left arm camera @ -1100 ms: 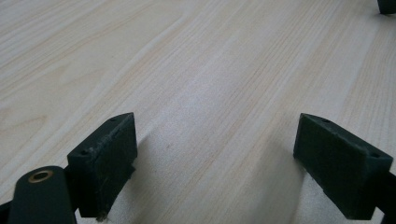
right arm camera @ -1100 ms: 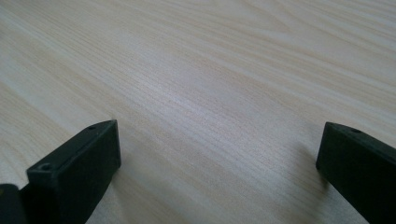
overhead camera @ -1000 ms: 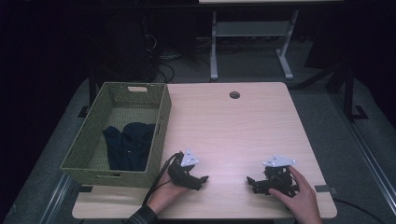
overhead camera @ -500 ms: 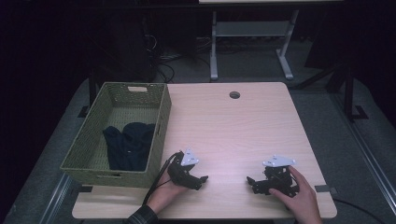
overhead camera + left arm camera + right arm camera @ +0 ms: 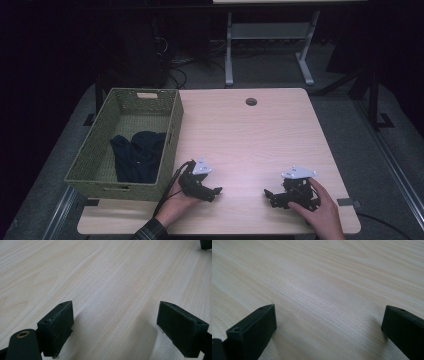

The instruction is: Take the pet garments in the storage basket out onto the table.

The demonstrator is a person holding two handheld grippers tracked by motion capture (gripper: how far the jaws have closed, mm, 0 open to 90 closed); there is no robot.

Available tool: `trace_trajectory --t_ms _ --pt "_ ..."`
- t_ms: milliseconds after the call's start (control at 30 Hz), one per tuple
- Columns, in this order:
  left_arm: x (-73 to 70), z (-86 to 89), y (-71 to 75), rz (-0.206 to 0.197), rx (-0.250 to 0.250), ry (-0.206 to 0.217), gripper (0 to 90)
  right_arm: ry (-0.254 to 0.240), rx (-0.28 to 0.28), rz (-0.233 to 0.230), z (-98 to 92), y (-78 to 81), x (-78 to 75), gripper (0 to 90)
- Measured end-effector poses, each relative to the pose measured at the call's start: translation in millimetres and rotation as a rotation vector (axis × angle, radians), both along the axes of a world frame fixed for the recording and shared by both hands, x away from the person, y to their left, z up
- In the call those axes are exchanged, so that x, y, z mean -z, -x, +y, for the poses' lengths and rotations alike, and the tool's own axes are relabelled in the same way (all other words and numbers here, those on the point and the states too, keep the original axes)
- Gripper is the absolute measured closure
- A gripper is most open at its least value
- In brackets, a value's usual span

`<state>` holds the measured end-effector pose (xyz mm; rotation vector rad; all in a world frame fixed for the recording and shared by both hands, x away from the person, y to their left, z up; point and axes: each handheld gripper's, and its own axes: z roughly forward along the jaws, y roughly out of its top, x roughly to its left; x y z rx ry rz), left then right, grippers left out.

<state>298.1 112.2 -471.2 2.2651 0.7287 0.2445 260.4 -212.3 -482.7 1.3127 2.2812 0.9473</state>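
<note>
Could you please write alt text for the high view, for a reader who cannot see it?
A person rests two open grippers, left and right, on a wooden table, jaws pointing toward each other. A green basket at the left holds dark cloth.

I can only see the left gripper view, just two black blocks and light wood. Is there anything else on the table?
Observer: Yes. A green woven basket stands at the table's left side, beside the left gripper.
Operator: Ooh, is something in the basket?
Observer: A dark, crumpled piece of cloth lies on its bottom.
Operator: What's that black bit in my top right corner?
Observer: Probably part of the right gripper, which rests on the light wooden table facing the left one, a gap of bare wood between them.
Operator: Is that one holding anything?
Observer: No. In the right gripper view its jaws stand wide apart with only wood between them.
</note>
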Motion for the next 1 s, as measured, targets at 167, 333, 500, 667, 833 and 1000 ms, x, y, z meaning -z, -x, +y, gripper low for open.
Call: trace_trajectory --t_ms 167,333,500,667,833,1000 --pt "-3.5 -1.5 -1.0 0.008 0.005 0.004 13.5 0.000 -0.001 0.000 0.0 -0.1 0.0 0.0" --pt "-7.7 -1.0 -2.2 0.014 0.001 0.032 13.5 -0.002 -0.001 -0.002 0.0 -0.1 0.1 0.0" --pt "-11.1 -2.1 -2.0 0.001 0.008 0.035 13.5 -0.002 -0.001 -0.001 0.0 -0.1 0.1 0.0" --pt "-14.7 -1.3 -3.1 0.000 0.003 0.056 13.5 -0.002 -0.001 -0.002 0.0 -0.1 0.2 0.0" --pt "-20.8 0.4 -5.4 -0.009 0.000 0.056 13.7 -0.001 -0.001 -0.001 0.0 -0.1 0.1 0.0" --pt "-23.6 1.2 -6.6 -0.006 -0.002 0.067 13.8 -0.002 -0.001 -0.001 0.0 -0.1 0.1 0.0"
